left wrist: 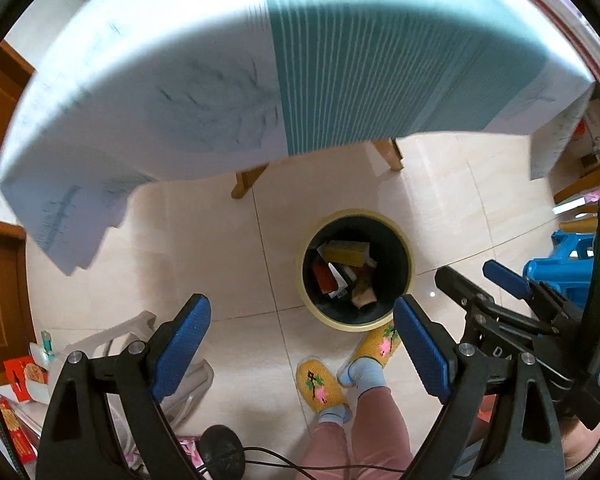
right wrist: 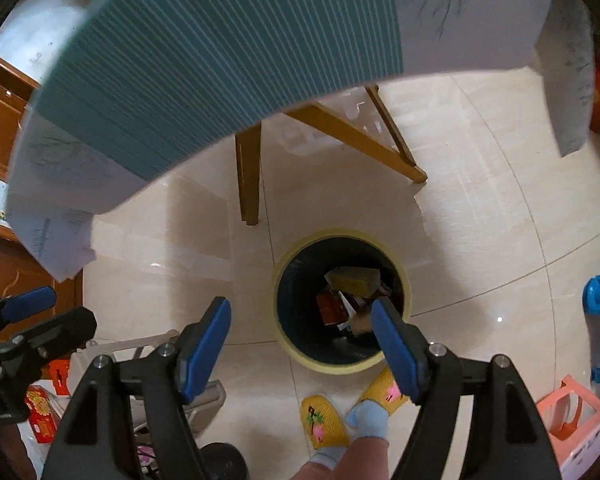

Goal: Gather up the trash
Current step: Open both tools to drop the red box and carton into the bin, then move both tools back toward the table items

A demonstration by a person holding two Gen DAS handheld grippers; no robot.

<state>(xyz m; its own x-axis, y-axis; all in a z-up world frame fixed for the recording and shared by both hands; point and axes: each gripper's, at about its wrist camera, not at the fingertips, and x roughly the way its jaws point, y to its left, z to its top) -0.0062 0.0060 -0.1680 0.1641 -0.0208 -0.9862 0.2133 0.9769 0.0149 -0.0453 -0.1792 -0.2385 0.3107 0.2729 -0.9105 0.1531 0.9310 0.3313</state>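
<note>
- The left gripper [left wrist: 302, 350] and the right gripper [right wrist: 302, 350] both have the jaws spread, and nothing is between them.
- The trash bin [left wrist: 408, 276] stands on the tiled floor at 12 o'clock from the slippers [left wrist: 322, 386]; the boxes [left wrist: 347, 254] lie inside.
- These look like light, stiff cartons, easy to crush, so I would pinch the flat sides gently.
</note>
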